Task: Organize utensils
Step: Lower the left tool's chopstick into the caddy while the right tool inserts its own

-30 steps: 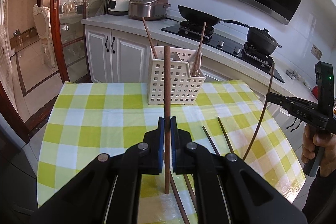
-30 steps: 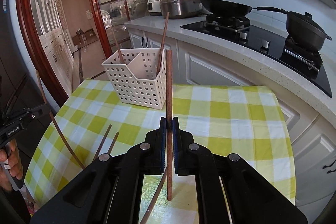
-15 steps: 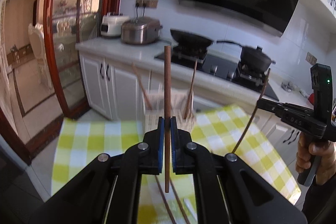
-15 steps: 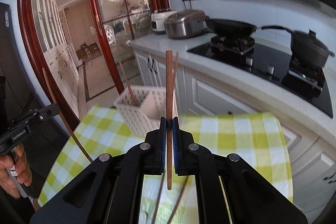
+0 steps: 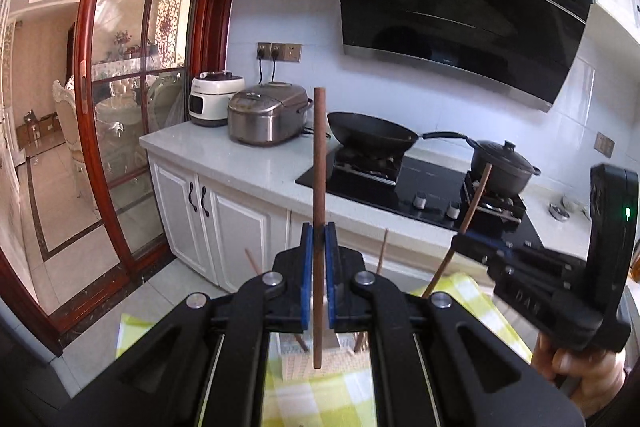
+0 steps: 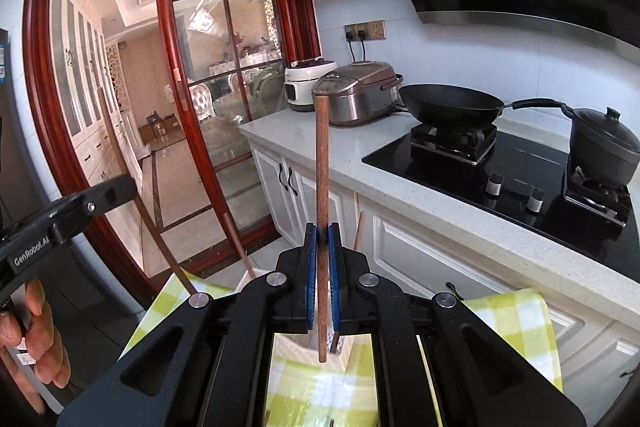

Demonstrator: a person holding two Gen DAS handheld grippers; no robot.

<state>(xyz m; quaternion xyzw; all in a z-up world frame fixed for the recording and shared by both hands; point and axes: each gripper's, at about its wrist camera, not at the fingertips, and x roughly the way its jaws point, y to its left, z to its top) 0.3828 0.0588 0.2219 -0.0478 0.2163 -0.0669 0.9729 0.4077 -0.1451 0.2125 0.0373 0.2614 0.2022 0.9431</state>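
Note:
My left gripper [image 5: 319, 233] is shut on a brown wooden chopstick [image 5: 319, 163] and holds it upright, high above the table. My right gripper [image 6: 322, 235] is shut on another brown chopstick [image 6: 321, 163], also upright. The white lattice utensil basket [image 5: 296, 363] is mostly hidden behind the left gripper; it also shows in the right wrist view [image 6: 294, 351] below the fingers. Two chopstick ends [image 5: 383, 251] stick up from it. The right gripper [image 5: 460, 241] shows at the right of the left wrist view, and the left gripper [image 6: 120, 189] at the left of the right wrist view.
The table has a yellow and white checked cloth [image 6: 516, 323]. Behind it runs a white counter [image 5: 256, 163] with a rice cooker [image 5: 268, 115], a wok [image 5: 370, 135] and a black pot [image 5: 504, 169] on the hob. A glass door with a red frame [image 5: 86, 107] stands at the left.
Both grippers have risen and tilted up with their chopsticks still clamped. The basket and table have dropped to the bottom of both views. The two grippers are now closer together.

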